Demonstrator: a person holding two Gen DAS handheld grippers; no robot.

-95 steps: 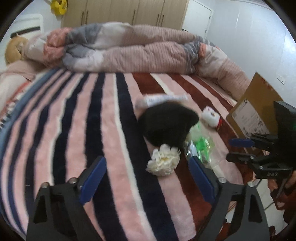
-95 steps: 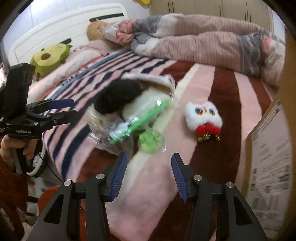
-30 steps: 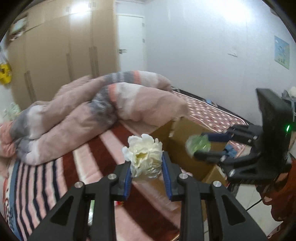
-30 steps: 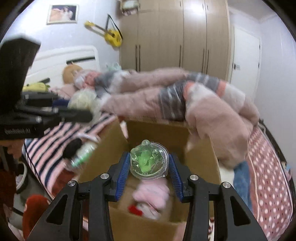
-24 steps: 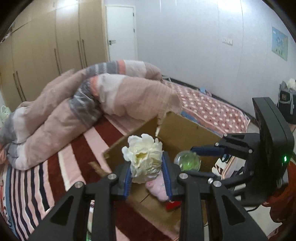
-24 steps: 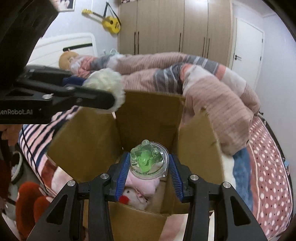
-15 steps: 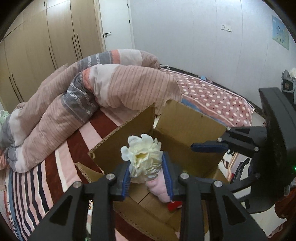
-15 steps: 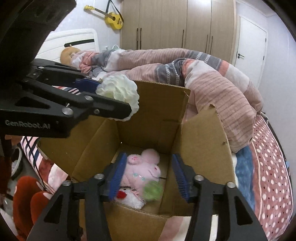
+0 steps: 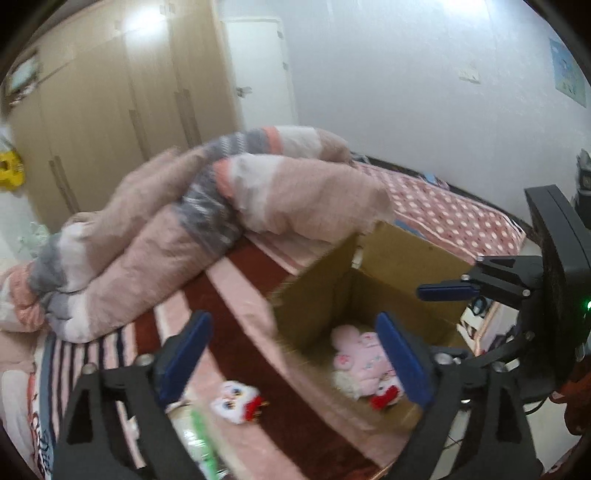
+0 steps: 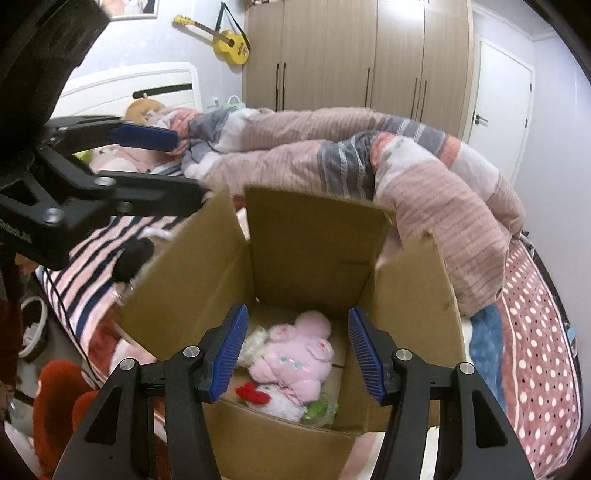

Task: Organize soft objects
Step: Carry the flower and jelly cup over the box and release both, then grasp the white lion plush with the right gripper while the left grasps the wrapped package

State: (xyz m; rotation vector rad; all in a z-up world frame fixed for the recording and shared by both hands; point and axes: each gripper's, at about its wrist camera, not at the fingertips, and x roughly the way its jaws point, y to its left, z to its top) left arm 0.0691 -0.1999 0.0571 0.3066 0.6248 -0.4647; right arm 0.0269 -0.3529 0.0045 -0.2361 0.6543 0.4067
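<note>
An open cardboard box point(image 10: 314, 236) stands beside the bed and also shows in the left wrist view point(image 9: 402, 258). Inside lie a pink plush point(image 10: 295, 354), a white flower point(image 10: 253, 341), a white-and-red plush point(image 10: 273, 400) and a green ball point(image 10: 321, 408). My right gripper point(image 10: 295, 350) is open and empty above the box. My left gripper point(image 9: 291, 354) is open and empty, over the bed beside the box; it also shows at the right wrist view's upper left point(image 10: 147, 136). A white owl plush point(image 9: 236, 400) and a black plush point(image 10: 133, 258) lie on the striped bed.
A rumpled pink and grey duvet point(image 9: 177, 229) lies across the bed behind the box. A clear bag with green inside point(image 9: 199, 435) lies near the owl plush. Wardrobes point(image 10: 354, 59) and a yellow toy guitar point(image 10: 225, 35) line the far wall.
The right gripper opened and dropped the green ball into the box. The left gripper then opened and let the white flower fall in, and has swung back toward the bed.
</note>
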